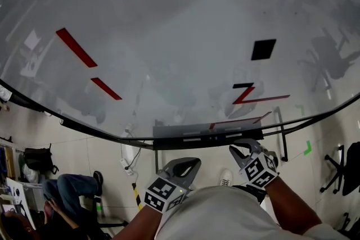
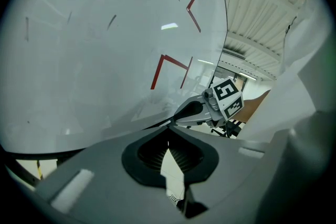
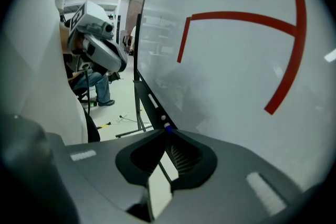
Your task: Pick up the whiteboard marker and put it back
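Observation:
The whiteboard marker is white with a blue end. It lies along the black tray under the whiteboard. My right gripper points down at the tray, its jaws drawn in on the blue end. In the head view my right gripper sits just below the tray, towards its right end. My left gripper hangs lower, left of the right one, clear of the tray. The left gripper is shut with nothing in it, and it looks across at the right gripper.
The whiteboard carries red lines and black square magnets. Its stand's black legs reach the floor. A seated person and a black bag are lower left, and an office chair is at the right.

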Tool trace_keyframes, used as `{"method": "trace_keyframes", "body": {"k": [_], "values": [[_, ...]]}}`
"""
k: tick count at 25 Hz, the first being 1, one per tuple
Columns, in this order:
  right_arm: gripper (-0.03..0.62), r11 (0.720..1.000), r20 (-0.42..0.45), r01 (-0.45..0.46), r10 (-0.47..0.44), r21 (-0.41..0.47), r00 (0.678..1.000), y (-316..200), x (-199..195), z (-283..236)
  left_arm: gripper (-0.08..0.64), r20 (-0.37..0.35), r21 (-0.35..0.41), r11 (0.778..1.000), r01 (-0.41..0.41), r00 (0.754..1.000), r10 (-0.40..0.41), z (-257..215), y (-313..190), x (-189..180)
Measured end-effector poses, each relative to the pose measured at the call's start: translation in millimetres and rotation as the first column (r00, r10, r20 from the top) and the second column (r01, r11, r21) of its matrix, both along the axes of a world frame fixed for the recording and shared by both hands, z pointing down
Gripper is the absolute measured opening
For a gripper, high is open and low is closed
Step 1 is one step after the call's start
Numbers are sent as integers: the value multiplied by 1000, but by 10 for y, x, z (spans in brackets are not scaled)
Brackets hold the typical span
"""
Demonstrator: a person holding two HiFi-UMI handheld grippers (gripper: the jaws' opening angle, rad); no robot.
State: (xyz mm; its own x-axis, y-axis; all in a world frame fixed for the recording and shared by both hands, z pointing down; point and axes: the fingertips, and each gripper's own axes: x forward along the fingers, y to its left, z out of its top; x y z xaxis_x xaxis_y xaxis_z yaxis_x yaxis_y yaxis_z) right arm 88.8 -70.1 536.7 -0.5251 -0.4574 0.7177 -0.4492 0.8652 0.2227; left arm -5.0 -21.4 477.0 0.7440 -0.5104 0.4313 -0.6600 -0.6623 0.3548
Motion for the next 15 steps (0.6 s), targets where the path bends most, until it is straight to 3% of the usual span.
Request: {"method": "trace_keyframes", "body": {"k": [4, 10, 15], "values": [[28, 996, -143, 62, -53, 60, 988, -17, 14, 167, 18, -5, -2, 1000, -11, 1000, 11, -7, -10, 4], [28, 991, -219, 84, -59, 107, 974, -49, 38, 205, 18, -4, -3, 1000, -12, 1000, 12, -3, -15, -45], [31, 973, -350, 161, -96, 164, 932, -74, 78, 310, 18, -8, -4, 1000, -24, 1000, 24, -3, 19, -21]]}}
